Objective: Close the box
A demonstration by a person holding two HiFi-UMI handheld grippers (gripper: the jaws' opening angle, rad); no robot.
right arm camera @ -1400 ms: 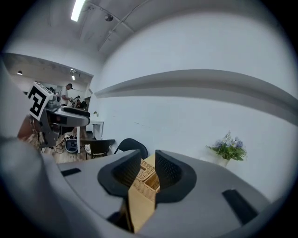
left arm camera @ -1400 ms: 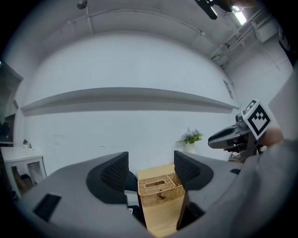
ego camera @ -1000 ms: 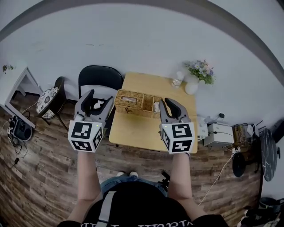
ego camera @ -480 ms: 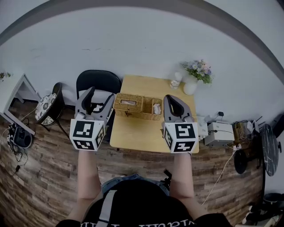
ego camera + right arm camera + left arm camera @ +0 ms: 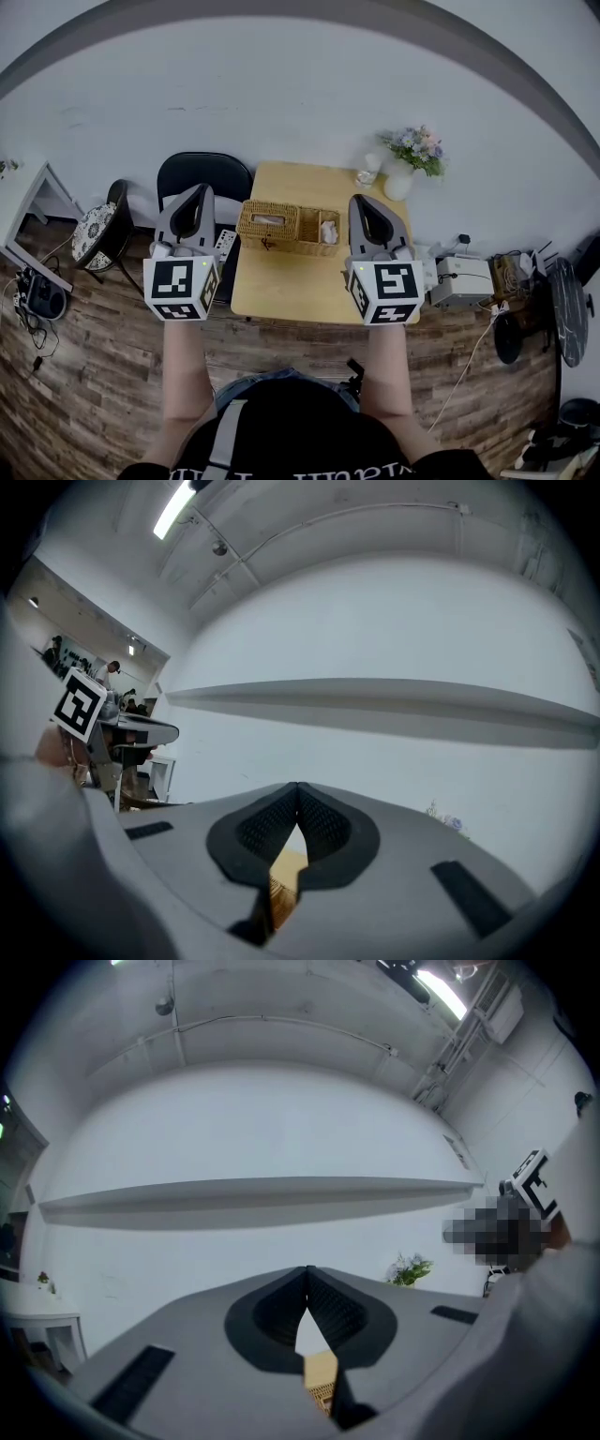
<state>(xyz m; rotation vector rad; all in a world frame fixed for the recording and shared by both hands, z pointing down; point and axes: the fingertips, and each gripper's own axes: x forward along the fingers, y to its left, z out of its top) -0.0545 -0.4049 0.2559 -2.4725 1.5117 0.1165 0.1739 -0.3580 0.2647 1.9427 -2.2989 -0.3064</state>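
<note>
A long wicker box (image 5: 286,225) lies across the far half of the wooden table (image 5: 281,286). Its right compartment shows white things inside. My left gripper (image 5: 199,190) hangs in the air to the left of the box, over the table's left edge. Its jaws are shut with nothing between them. My right gripper (image 5: 361,201) hovers just right of the box, also shut and empty. In the left gripper view the gripper (image 5: 307,1271) has its tips meeting, with a bit of wicker (image 5: 322,1389) below. The right gripper view shows that gripper (image 5: 297,787) the same way, above wicker (image 5: 279,891).
A black chair (image 5: 202,175) with a remote (image 5: 223,244) on its seat stands left of the table. A white vase of flowers (image 5: 409,159) and a glass (image 5: 367,173) sit at the far right corner. A patterned stool (image 5: 94,225) is further left, and a white device (image 5: 464,278) is on the right.
The left jaws, wide open in both earlier frames, have snapped shut. The right jaws closed from a small gap. Both grippers sit slightly further forward beside the box.
</note>
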